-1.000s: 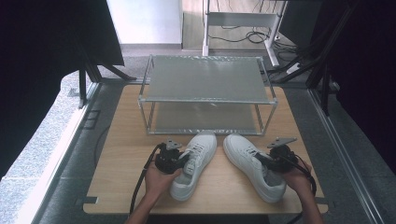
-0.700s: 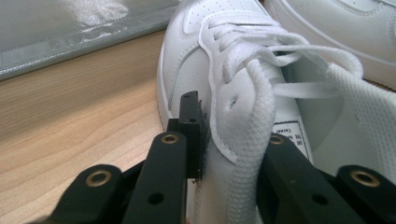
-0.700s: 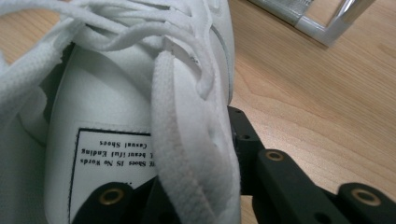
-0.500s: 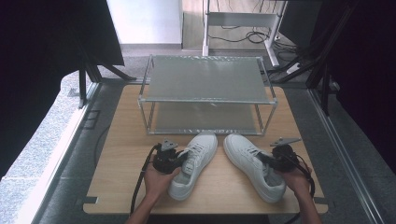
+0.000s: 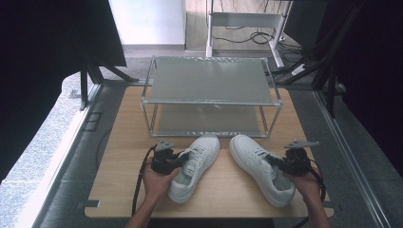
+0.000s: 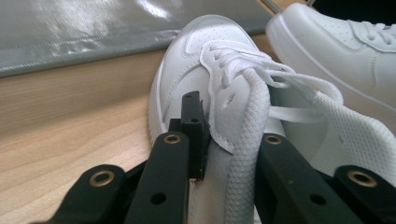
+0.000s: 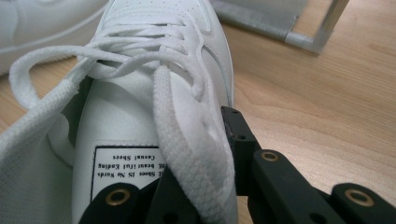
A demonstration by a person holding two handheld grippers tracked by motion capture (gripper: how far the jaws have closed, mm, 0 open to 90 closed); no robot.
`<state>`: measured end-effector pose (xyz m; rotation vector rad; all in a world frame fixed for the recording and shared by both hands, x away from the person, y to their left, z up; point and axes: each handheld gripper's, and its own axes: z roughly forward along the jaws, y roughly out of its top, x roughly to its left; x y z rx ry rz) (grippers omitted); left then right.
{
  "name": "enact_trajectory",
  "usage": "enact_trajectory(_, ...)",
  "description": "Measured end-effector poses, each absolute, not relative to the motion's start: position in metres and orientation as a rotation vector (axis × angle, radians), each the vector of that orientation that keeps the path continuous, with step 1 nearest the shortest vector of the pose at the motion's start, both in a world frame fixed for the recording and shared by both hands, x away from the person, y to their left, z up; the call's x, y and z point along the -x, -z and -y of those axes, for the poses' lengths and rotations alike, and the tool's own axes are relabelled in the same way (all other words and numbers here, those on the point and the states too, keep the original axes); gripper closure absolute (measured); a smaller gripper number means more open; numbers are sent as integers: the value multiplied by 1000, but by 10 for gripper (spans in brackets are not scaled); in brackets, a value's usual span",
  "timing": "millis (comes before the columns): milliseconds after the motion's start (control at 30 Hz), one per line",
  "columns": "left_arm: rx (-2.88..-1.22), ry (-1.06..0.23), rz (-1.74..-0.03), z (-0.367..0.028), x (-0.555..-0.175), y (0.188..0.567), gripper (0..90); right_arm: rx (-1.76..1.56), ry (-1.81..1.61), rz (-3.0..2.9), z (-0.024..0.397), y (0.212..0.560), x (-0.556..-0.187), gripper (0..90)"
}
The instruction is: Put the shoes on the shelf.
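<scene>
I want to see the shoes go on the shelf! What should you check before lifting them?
1. Left gripper pinching the side wall of the left shoe: ok, its jaws have just closed on the collar.
2. Right gripper pinching the right shoe: ok, its jaws have just closed on the collar too.
3. Loose laces out of the way: not ok, one drapes over the left gripper's jaw.
4. Shelf top free for shoes: ok.
5. Shoes apart from each other: ok, a gap shows between them.
6. Grip firm enough to lift: cannot tell.
</scene>
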<state>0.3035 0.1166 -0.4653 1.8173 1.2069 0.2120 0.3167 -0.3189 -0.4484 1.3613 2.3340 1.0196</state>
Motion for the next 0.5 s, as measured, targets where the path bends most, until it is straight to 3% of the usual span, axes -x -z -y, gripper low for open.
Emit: enact_trajectory(500, -1612, -134, -1138, -148, -294, 432, 804, -1414, -1343, -2208, 340, 437, -308, 858)
